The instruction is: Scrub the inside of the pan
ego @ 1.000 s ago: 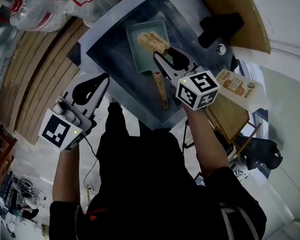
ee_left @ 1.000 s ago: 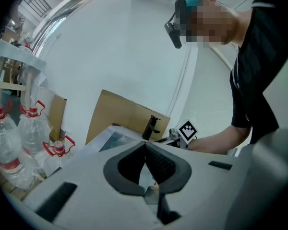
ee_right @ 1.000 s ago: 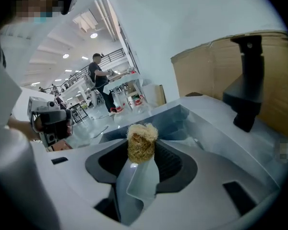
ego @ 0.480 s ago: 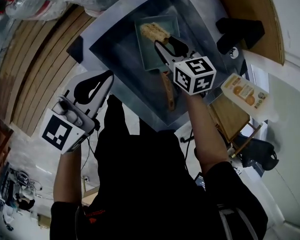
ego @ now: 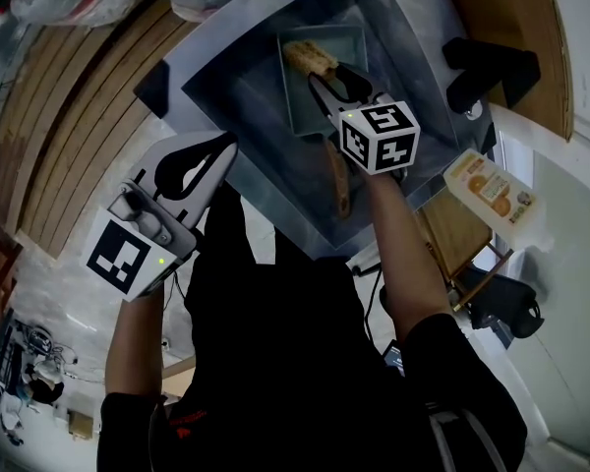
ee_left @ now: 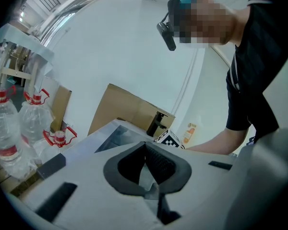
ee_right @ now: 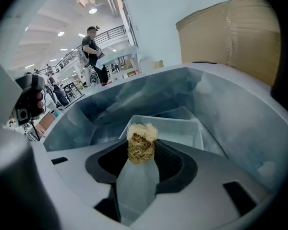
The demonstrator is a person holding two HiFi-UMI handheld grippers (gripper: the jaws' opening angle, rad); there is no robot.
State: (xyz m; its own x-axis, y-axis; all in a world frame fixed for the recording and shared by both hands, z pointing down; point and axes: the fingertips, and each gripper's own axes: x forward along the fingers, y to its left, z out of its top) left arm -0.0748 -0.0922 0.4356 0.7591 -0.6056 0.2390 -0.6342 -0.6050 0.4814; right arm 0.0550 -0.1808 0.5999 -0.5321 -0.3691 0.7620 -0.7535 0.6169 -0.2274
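Sink holds pan | right gripper fingers clamp scrubber | left gripper fingers together, empty

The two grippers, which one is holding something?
The right gripper: its jaws clamp a tan fibrous scrubber above the pan. The left gripper has its jaws together with nothing between them.

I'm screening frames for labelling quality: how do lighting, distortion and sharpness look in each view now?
Head view: dim and bluish, the sink shadowed, the dark clothing nearly featureless. Left gripper view: strong fisheye with black corners, the pale wall nearly washed out, a mosaic patch over the face. Right gripper view: same fisheye; the scrubber is sharp, the nearest foreground soft.
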